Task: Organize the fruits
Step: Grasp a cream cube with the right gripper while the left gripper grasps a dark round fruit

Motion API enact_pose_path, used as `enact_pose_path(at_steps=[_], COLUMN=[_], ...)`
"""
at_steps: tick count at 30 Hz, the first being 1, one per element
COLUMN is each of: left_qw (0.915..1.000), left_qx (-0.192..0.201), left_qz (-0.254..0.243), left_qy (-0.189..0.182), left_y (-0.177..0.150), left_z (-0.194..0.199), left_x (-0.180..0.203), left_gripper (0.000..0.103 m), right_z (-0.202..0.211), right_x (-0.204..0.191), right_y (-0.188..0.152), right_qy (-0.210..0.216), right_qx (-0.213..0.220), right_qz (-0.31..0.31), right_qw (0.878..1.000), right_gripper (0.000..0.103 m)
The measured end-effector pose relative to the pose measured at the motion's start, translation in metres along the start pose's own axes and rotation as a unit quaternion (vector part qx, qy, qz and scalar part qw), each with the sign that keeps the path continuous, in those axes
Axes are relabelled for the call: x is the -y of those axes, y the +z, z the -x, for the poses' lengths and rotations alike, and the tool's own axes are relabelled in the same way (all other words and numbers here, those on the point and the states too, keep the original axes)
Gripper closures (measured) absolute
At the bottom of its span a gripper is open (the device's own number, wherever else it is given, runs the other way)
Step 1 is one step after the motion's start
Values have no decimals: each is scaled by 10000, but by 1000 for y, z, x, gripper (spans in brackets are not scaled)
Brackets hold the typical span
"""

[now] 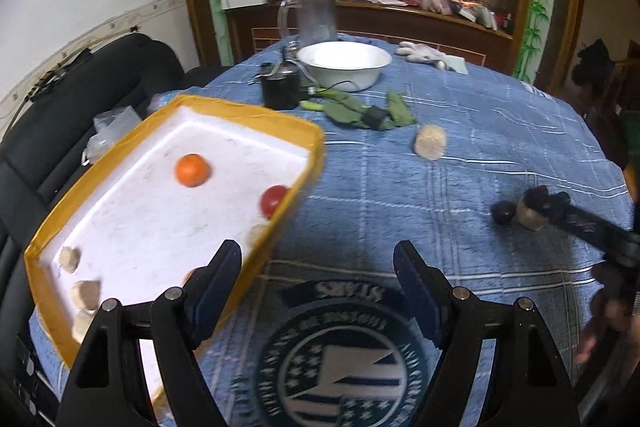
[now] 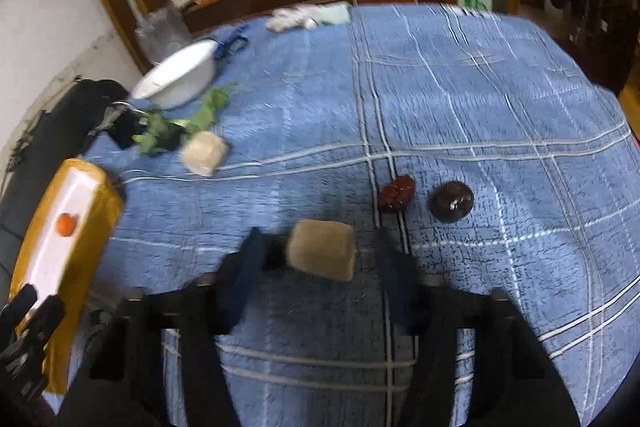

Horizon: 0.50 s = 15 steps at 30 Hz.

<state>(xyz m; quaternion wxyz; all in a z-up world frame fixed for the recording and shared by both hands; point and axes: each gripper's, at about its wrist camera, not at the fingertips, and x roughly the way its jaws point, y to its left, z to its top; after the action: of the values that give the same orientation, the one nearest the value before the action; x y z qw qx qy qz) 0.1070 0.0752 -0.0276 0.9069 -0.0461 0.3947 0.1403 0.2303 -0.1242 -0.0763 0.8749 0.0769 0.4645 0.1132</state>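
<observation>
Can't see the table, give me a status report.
Left gripper open, empty, beside tray. Right gripper open around beige chunk. Nothing in the way.

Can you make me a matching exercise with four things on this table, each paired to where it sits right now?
Things:
1. orange
2. beige block
3. white bowl
4. dark round fruit

Places:
A. far side of the tablecloth, beside the clear pitcher
B. between the open fingers of the right hand-held gripper
C. inside the yellow-rimmed tray
D. on the cloth, just right of the wrinkled red fruit

Pairs: 1-C, 2-B, 3-A, 4-D
</observation>
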Motion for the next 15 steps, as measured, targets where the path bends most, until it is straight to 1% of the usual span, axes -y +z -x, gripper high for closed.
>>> enact_pose_path(at_steps=[2,4,6,11,15], left_qw=[9999,9997,9991,9959,9920], left_qx=[-12,14,-5,-87,-30], left_qz=[-53,-128,-251,-623,-845], left_qy=[-106,-197,-333,-652,-933], left_y=[2,2,1,4,12], left_z=[-4,-7,-12,-28,-41], left_x=[8,18,32,75,116], left_gripper=[25,25,25,25,25], right_z=[-5,1,8,29,39], right_x=[9,11,19,52,75], right_y=[-3,-6,-8,-20,-22], right_qy=[314,380,407,414,351], right_qx=[-108,-114,-82,60,377], right_qz=[-186,-86,-102,-243,-501], right_qw=[9993,9992,9991,9988,9974], right_gripper=[62,66,67,67,67])
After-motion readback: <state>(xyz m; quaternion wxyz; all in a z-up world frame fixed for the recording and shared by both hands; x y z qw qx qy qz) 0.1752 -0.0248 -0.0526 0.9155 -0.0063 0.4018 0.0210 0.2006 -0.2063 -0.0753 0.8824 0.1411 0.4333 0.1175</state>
